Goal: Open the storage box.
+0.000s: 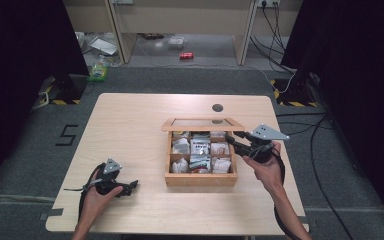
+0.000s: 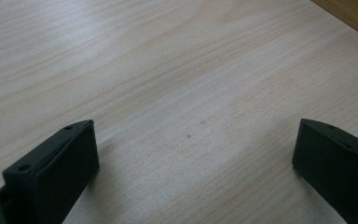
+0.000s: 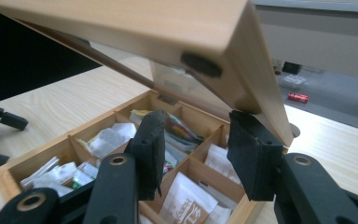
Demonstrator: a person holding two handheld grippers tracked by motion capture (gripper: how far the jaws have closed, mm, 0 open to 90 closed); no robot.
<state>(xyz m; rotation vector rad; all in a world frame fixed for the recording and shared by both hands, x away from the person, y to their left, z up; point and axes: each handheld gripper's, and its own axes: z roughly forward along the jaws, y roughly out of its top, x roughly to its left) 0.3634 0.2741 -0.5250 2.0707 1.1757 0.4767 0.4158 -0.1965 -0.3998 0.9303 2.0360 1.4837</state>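
Two tongs in play: right tongs (image 3: 200, 149) sit half-open under the front edge of the glass-paned wooden lid (image 3: 168, 32) of the compartmented light-wood tea box (image 1: 200, 177), one jaw tip touching the lid's underside, nothing clamped; the box sits right of centre on the pale wood surface (image 1: 130, 130), sachets in every visible compartment. Left tongs (image 2: 191, 163) rest wide open and empty on the surface, well apart from the box. Looks like lid lifting: keep the push under the rim, follow the hinge arc, go slow so the jaw doesn't slip off and drop the lid. Bracing the box with the left tongs would help.
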